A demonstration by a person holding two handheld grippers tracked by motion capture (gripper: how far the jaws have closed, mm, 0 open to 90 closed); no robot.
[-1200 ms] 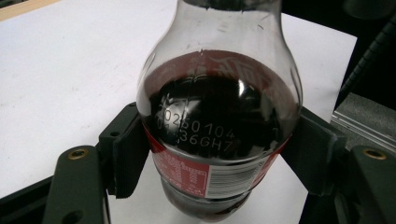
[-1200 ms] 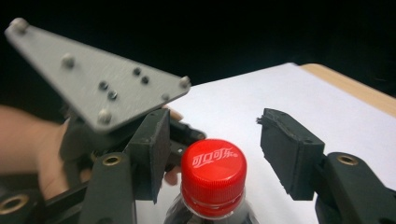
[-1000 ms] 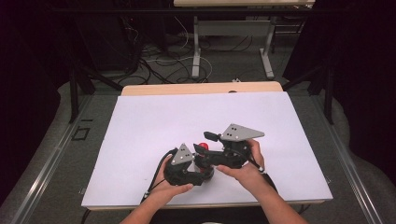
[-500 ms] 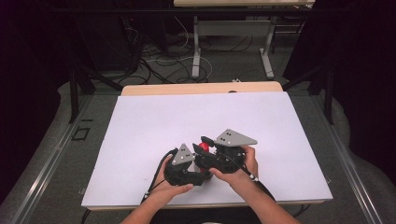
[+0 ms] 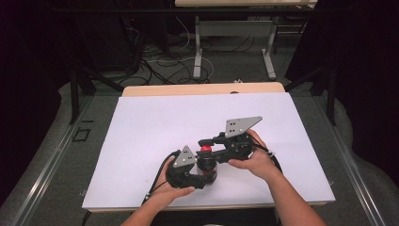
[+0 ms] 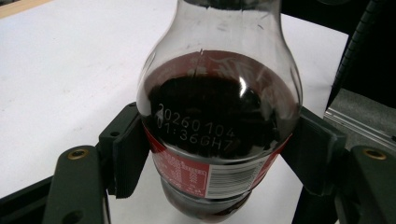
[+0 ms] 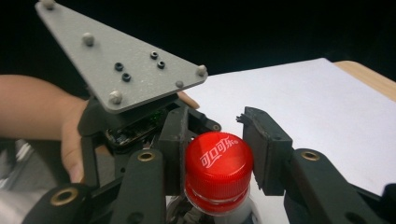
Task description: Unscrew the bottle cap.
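A cola bottle (image 6: pixel 219 121) with dark drink and a red label stands near the front of the white table (image 5: pixel 141 136). My left gripper (image 6: pixel 219 158) is shut on its body, one pad (image 6: pixel 130 158) pressing on each side. The left gripper (image 5: pixel 200 176) is held low, in a hand by the table's front edge. The bottle's red cap (image 7: pixel 218 165) sits between the jaws of my right gripper (image 7: pixel 217 154), which is shut on it with both pads (image 7: pixel 264 149) against its sides. From the right, the right gripper (image 5: pixel 207 147) reaches over the red cap (image 5: pixel 205 149).
The white sheet (image 5: pixel 282 122) covers nearly the whole tabletop, with a strip of wood (image 5: pixel 202 89) at the far edge. Beyond the table, cables (image 5: pixel 155 61) and a desk's legs (image 5: pixel 197 52) stand on a dark floor. The left gripper's grey plate (image 7: pixel 116 70) is close to the right jaws.
My right gripper has shifted a little over the bottle top and its jaws have closed onto the red cap. The left gripper and the bottle have stayed where they were.
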